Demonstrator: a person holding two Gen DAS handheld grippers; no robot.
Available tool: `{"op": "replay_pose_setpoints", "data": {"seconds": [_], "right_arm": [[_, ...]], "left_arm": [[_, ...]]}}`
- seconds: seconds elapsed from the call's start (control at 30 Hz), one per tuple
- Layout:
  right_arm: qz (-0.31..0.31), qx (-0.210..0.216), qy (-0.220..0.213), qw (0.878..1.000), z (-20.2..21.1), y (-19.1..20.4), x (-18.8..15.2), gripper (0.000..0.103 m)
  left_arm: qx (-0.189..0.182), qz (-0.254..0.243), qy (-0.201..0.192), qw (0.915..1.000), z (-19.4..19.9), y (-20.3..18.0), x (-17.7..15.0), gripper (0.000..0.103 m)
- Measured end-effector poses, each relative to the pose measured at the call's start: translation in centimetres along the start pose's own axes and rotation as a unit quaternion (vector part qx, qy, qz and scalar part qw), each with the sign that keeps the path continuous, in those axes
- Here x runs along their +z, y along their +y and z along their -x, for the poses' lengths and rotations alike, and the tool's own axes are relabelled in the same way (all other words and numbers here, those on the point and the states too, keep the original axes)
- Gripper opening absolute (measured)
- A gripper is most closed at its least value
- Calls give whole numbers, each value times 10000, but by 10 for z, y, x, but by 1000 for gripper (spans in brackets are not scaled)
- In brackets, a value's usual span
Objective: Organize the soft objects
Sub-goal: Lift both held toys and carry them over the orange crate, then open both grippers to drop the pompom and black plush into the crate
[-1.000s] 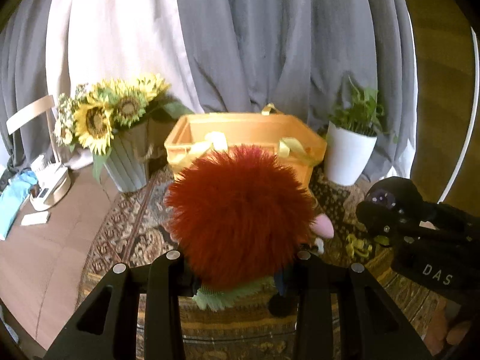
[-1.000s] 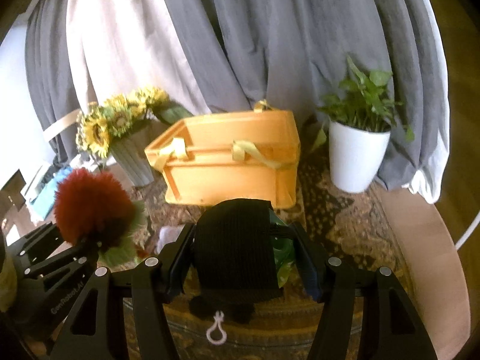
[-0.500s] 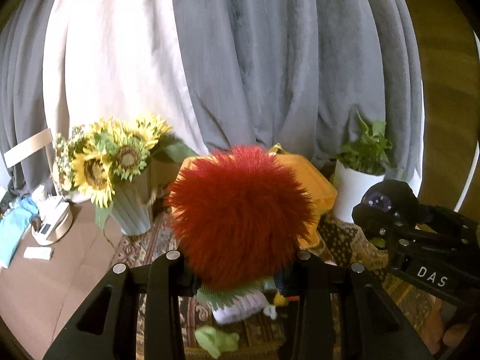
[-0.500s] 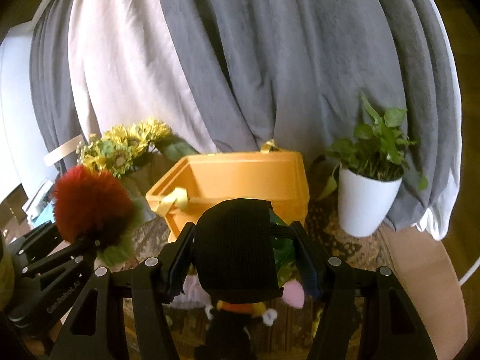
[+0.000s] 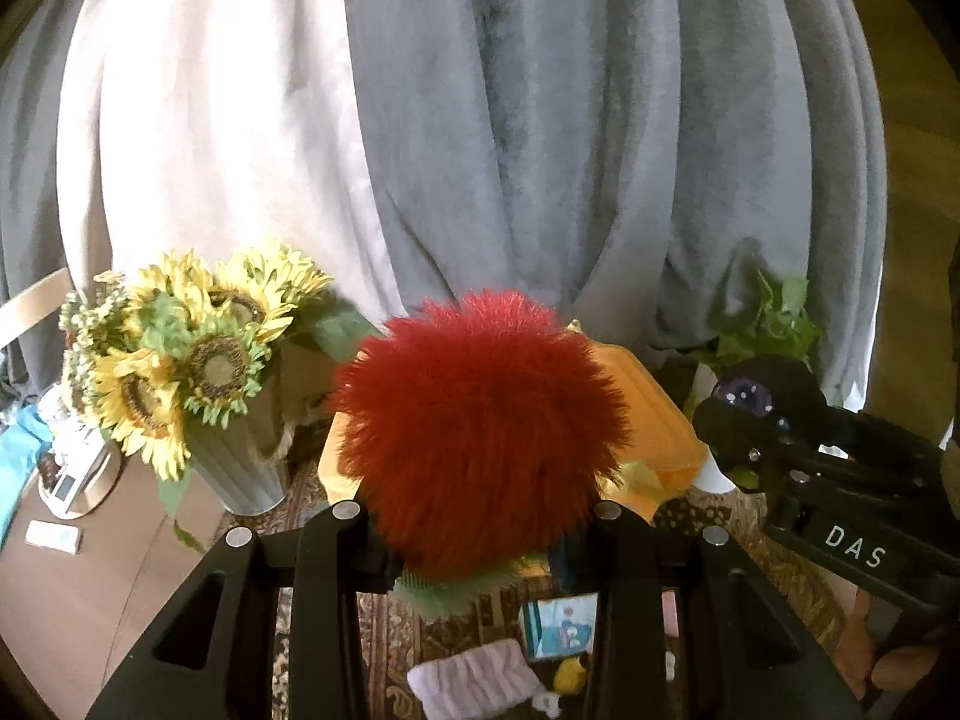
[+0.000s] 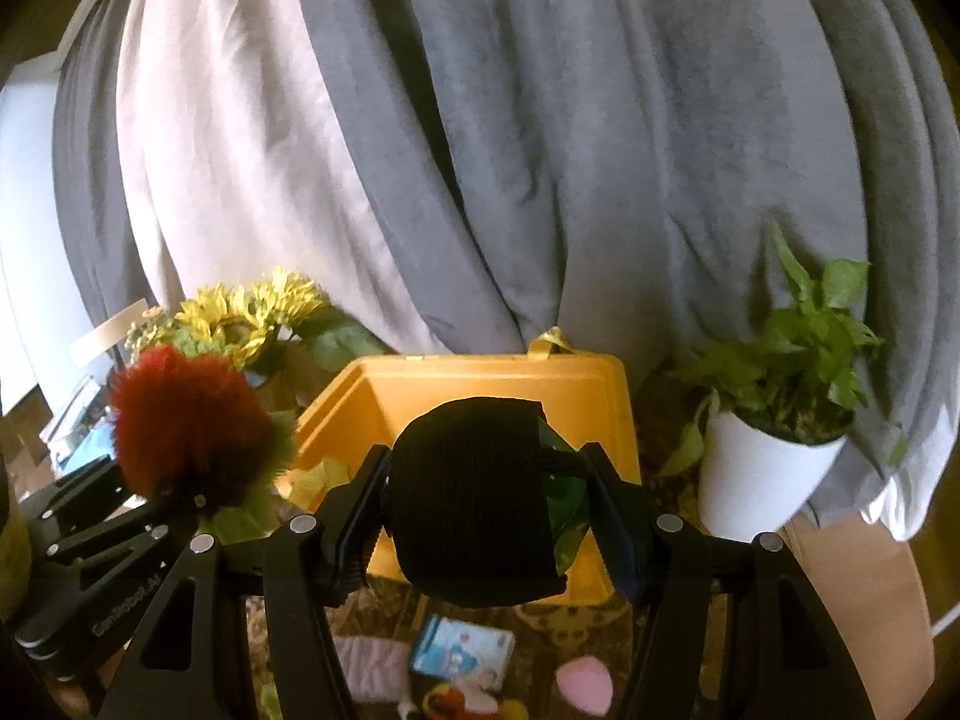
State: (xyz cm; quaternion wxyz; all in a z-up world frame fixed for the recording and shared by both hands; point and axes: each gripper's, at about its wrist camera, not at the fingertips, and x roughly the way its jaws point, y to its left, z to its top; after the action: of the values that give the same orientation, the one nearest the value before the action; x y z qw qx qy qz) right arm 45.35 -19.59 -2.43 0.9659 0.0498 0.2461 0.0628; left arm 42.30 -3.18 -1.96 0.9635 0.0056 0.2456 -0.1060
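Left wrist view: a fluffy red plush ball (image 5: pixel 480 426) with a green frill is clamped between the fingers of the left gripper (image 5: pixel 480 540) and held in the air in front of the orange basket (image 5: pixel 654 420). Most of the basket is covered by the ball, so its opening cannot be judged from here; a release aimed blind could send the ball over the rim and onto the patterned rug (image 5: pixel 456 642). At the right edge the right gripper (image 5: pixel 750 420) is seen with something dark in it, hard to make out. A sunflower vase (image 5: pixel 240 462) stands just left of the basket and could be knocked by a wide swing.

Right wrist view: a black ribbed soft object (image 6: pixel 474 498), with a green part behind it, is gripped between the right gripper's jaws, in the air before the basket. Both loads are carried side by side, so a collision at the basket is possible. Smaller soft items on the rug below are cut off and blurred. A potted plant (image 6: pixel 774 462) stands to the right.
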Motion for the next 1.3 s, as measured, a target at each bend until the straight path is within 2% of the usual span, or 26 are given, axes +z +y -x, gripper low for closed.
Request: {"op": "replay_pose_setpoints", "data": {"seconds": [0.3, 0.63, 0.87, 1.17, 1.23, 1.3], "right_arm": [[81, -16, 165, 9998, -41, 0, 27, 63], [-4, 7, 885, 9961, -103, -13, 47, 63], [-145, 91, 1687, 9855, -150, -25, 45, 63], [-286, 77, 2498, 9678, -195, -38, 29, 63], [-326, 111, 2617, 9645, -200, -40, 26, 63], [-385, 140, 2701, 9620, -205, -41, 23, 65]], "left_arm": [[-9, 1, 183, 9998, -42, 13, 27, 36], [113, -244, 506, 9984, -95, 20, 52, 36], [5, -306, 1172, 9926, -143, 22, 58, 37], [-11, -396, 2081, 9773, -193, 25, 48, 39], [-22, -406, 2227, 9740, -200, 24, 46, 41], [-23, -400, 2329, 9717, -206, 24, 44, 49]]}}
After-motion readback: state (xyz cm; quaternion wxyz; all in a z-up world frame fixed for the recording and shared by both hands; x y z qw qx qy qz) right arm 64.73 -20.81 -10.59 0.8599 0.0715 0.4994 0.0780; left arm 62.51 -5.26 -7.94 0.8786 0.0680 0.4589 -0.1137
